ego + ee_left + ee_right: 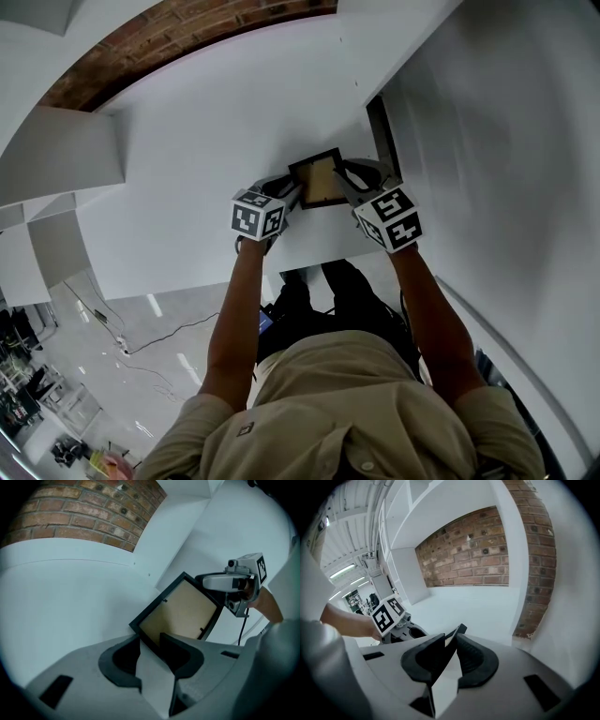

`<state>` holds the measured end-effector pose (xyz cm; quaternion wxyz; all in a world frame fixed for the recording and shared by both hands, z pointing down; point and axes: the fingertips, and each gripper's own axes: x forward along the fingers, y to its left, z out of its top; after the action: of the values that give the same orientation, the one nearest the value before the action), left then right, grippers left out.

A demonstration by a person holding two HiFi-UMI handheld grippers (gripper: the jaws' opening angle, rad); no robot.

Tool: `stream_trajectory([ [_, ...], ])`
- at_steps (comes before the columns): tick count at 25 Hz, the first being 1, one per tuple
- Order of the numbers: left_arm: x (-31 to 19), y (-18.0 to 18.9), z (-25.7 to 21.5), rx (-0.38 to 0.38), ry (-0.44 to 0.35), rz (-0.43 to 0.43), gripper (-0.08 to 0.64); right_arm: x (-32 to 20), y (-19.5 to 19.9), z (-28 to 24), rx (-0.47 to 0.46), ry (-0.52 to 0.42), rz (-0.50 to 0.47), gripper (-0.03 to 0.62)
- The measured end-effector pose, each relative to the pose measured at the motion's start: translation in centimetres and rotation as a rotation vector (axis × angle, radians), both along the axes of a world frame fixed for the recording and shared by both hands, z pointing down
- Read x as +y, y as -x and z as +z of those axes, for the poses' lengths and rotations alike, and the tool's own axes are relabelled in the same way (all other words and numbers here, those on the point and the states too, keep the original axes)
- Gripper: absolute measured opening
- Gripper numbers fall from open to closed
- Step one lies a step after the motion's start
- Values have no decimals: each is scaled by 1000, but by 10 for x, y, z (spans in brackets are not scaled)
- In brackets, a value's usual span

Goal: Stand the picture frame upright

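Note:
The picture frame (316, 183), black-edged with a brown backing board, is lifted off the white table (206, 150) and tilts between both grippers. My left gripper (289, 193) is shut on its left edge; in the left gripper view the black rim (180, 611) passes between the jaws of the left gripper (149, 641). My right gripper (345, 184) is shut on the opposite side. In the right gripper view the frame (461, 629) shows edge-on, pinched between the jaws of the right gripper (451, 641). Its glass side is hidden.
A brick wall (473, 550) runs behind the table's far edge. A white upright panel (487, 141) stands close on the right, with a dark gap (382, 131) beside it. The table's near edge (319, 258) lies just below the grippers, and a cable (169, 333) lies on the floor.

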<state>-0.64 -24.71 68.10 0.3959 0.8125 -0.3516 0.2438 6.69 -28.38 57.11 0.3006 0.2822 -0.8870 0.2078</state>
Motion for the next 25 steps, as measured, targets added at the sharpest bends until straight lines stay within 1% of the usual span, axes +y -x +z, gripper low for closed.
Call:
stream_trajectory([
  [3,3,4,-2,4,-15,11,117,5,19,-12,-8,-32,-36,77],
  [7,9,11,-4,8,-30,43,115,12,38,-17,11,-60,-88,77],
  [9,12,20,-12,-2,-79,84,115,20,47,-16,22,-57,-128,77],
  [11,10,32,-24,-6,-152,126,116,32,61,-14,13,-44,-185,74],
  [12,9,38,-27,-6,-174,142,115,39,69,-14,0,-33,-212,74],
  [14,7,51,-29,-10,-183,156,115,49,80,-7,-9,2,-234,74],
  [16,7,66,-32,-28,-185,142,115,53,76,7,14,52,-196,75],
  [18,10,83,-30,-56,-175,126,117,54,58,27,47,115,-119,80],
  [20,16,97,-20,-102,-146,149,116,56,37,50,82,183,-46,100],
  [22,18,101,-11,-132,-129,189,115,58,25,70,107,240,6,143],
  [23,16,100,-8,-135,-131,203,116,58,22,77,118,259,22,160],
  [25,12,95,-5,-126,-135,225,115,60,22,89,144,283,38,163],
])
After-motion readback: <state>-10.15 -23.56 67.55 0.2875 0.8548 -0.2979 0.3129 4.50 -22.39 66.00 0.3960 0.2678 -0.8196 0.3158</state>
